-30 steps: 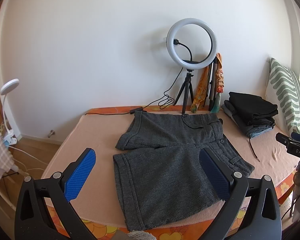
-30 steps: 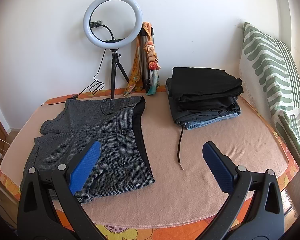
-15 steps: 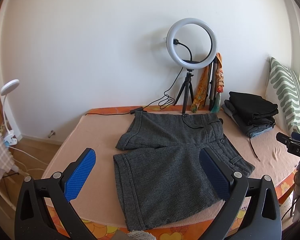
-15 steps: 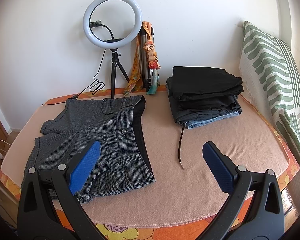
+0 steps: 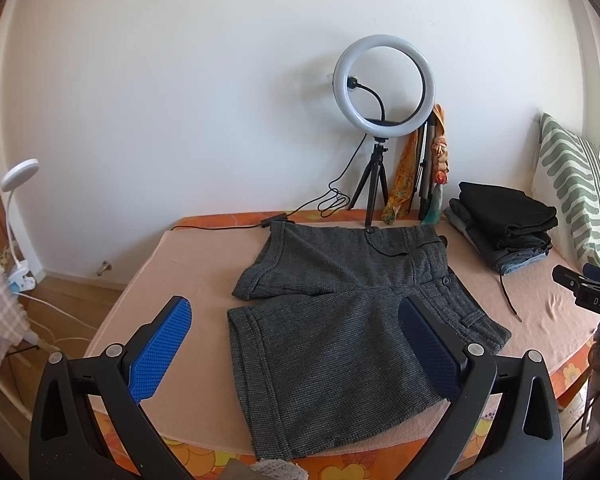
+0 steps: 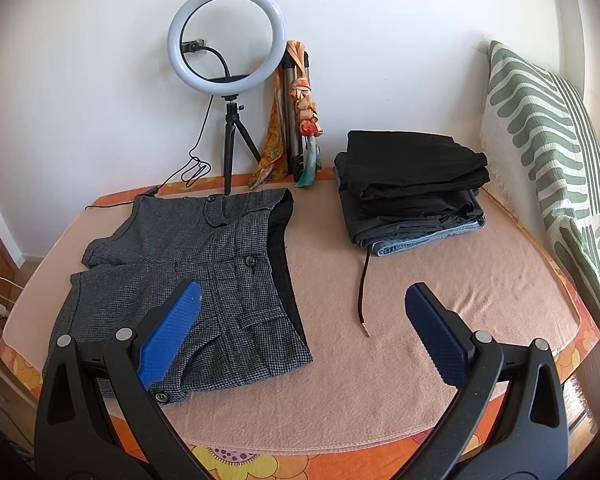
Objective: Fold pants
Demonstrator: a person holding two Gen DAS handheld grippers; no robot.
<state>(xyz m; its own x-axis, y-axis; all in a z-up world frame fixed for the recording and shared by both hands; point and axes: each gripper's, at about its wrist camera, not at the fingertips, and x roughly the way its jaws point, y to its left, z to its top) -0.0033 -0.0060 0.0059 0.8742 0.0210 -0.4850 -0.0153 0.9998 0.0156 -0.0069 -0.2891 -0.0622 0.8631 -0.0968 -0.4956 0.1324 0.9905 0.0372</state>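
Obs.: grey shorts (image 5: 340, 312) lie spread flat on the pink blanket (image 6: 440, 288), both legs side by side, waistband toward the right gripper's side. No fold made yet.

Left gripper (image 5: 295, 344): jaws wide apart, nothing between the blue pads (image 5: 159, 348). It hovers above the near edge of the bed; the shorts' nearer leg lies directly ahead of and below it, with the right-hand pad showing over the fabric. No contact seen.

Right gripper (image 6: 300, 324): also released, empty. The waistband end sits ahead and to its left, under its left pad; bare blanket ahead of its right pad. A loose dark cord (image 6: 362, 292) lies between the pads' line of view, trailing from the stack of folded clothes (image 6: 412, 184) further ahead and right.

Change over the last second: essentially none. Both views match the previous ones, garment outline identical, grippers in the same hover.

Reading: this looks like a pause before the first grasp, task at its start. Next move probably needs both grippers down on one long edge to fold one leg over the other. Risk: thick woven cloth, pads may catch only the top layer.

Background: ring light (image 6: 225, 32) on tripod at far wall, striped pillow (image 6: 548, 152) far right.
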